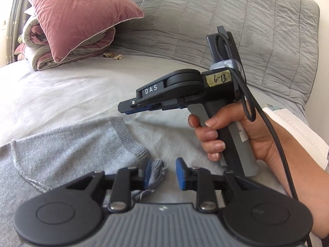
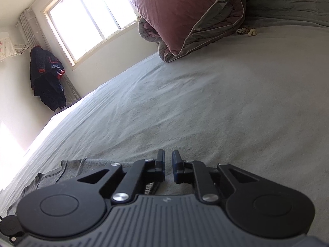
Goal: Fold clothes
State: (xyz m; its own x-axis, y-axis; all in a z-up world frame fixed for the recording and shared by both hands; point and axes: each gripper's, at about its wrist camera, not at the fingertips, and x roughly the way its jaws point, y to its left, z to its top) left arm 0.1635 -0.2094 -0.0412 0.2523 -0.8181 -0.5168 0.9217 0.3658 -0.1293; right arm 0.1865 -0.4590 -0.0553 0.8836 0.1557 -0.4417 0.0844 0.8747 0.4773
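Sweater [image 1: 67,144] first: grey knit, spread on the bed [image 1: 82,94] at its near edge, and that's where both tools are working. Left hand-held gripper [image 1: 162,175] has its jaws parted, with a bunched tuft of the knit sitting against the left pad [image 1: 148,175] while the right pad stands clear of it — so nothing is pinched there. Right hand-held gripper [image 2: 168,168] shows its pads nearly together with only a thin slit between them, and no cloth visible in that slit; seen from the left wrist it hangs above the bed, held in a hand [image 1: 232,135], just past the sweater's ribbed hem [image 1: 127,138].

Now the key relation: the sweater lies below and to the left of both tools, its body running off leftward along the near edge, so the left one is nearer and already touching fabric. My guess is that it needs to close on that tuft before any fold can start.

Farther out, a pink pillow [image 1: 82,14] rests on a rolled quilt [image 1: 39,47] at the far corner. Most of the sweater is cut off by the frame, so sleeves and overall layout can't be read.
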